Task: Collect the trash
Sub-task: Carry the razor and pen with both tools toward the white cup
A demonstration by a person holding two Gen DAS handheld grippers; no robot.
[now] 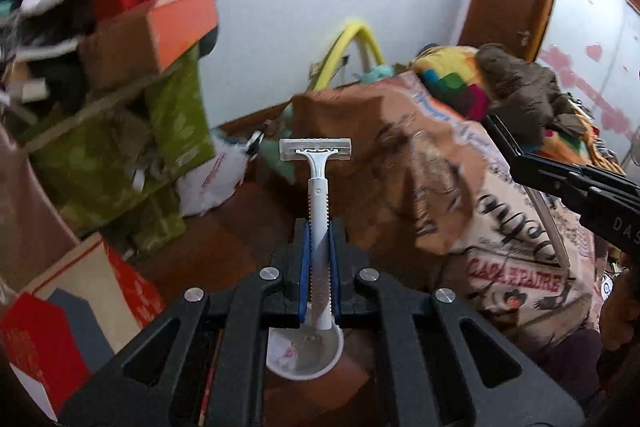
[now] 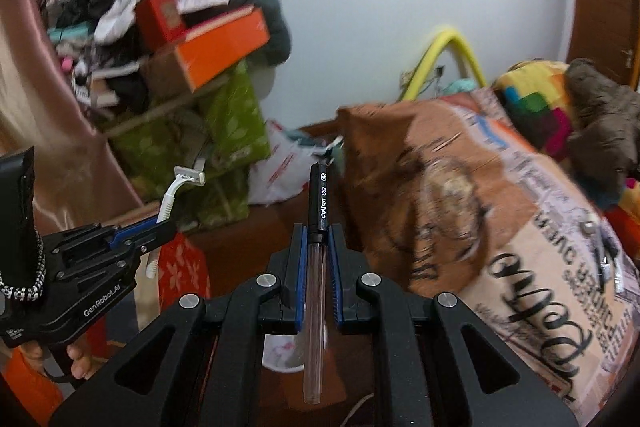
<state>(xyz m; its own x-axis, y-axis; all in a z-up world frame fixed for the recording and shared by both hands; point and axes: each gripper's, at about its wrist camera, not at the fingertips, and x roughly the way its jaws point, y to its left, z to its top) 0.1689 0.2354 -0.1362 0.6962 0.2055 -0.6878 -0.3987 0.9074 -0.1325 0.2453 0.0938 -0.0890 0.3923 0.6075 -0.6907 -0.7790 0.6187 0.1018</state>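
My left gripper (image 1: 319,227) is shut on a white disposable razor (image 1: 318,187); its capped head sticks out beyond the fingertips. The same razor (image 2: 172,199) shows in the right wrist view, held by the left gripper (image 2: 160,225) at the left. My right gripper (image 2: 318,233) is shut on a pen (image 2: 320,203) with a black cap and a clear barrel. A white round cup (image 1: 305,355) stands below the left gripper, seen between its arms; in the right wrist view the white cup (image 2: 284,351) lies below and behind the pen. The right gripper's body (image 1: 576,187) enters at the right.
A printed blanket (image 2: 500,227) covers a bed at right, with a colourful cushion (image 2: 532,99) and brown cloth on it. Stacked green and orange boxes (image 2: 216,55) and clothes pile up at left. A white plastic bag (image 1: 212,179) lies on the brown floor. A hand (image 2: 80,363) holds the left gripper.
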